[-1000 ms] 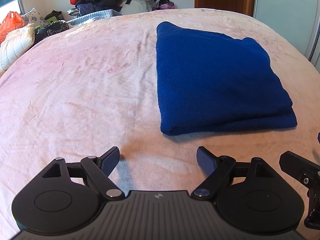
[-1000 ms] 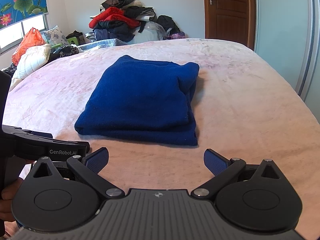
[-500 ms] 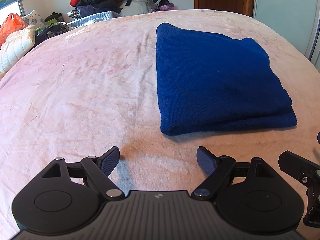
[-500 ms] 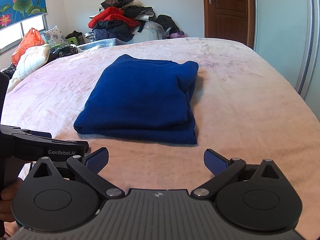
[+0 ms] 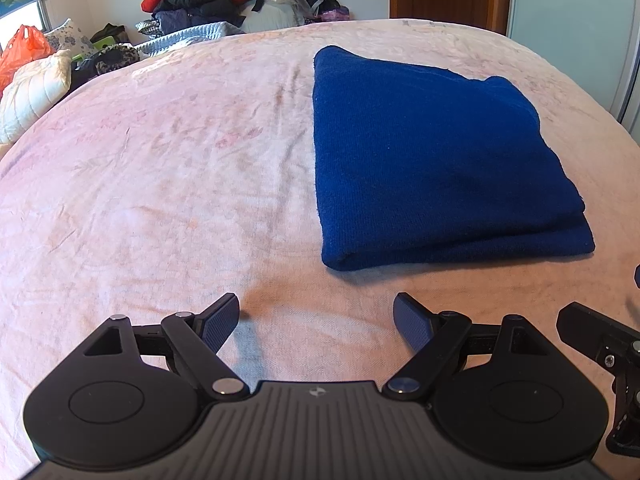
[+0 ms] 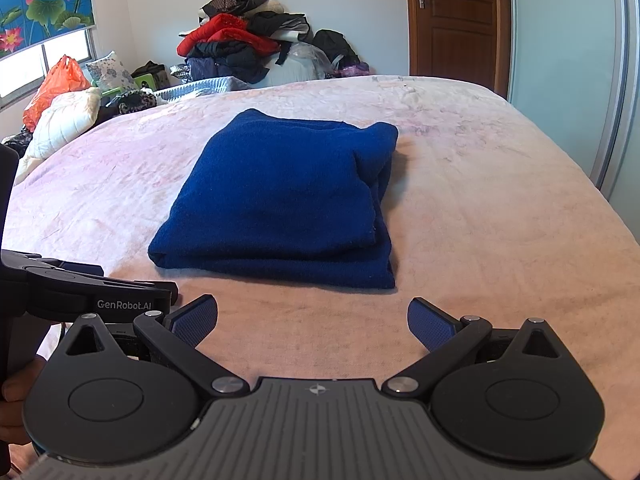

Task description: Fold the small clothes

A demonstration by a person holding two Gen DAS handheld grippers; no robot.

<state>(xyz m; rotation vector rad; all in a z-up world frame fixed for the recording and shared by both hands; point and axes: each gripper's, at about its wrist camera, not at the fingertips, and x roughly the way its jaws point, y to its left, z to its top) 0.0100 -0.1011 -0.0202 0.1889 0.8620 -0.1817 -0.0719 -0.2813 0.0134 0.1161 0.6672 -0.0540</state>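
With the blue cloth (image 6: 280, 200) lying folded on the bed (image 6: 500, 208) just ahead of both sets of jaws, which stand wide and empty, the fold looks done, so any tidying should pinch the uneven right edge lightly.

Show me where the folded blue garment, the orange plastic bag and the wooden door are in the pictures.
folded blue garment (image 6: 280, 196), right wrist view, middle of its top layer.
orange plastic bag (image 6: 56, 84), right wrist view, middle of its crumpled body.
wooden door (image 6: 456, 24), right wrist view, its centre panel.
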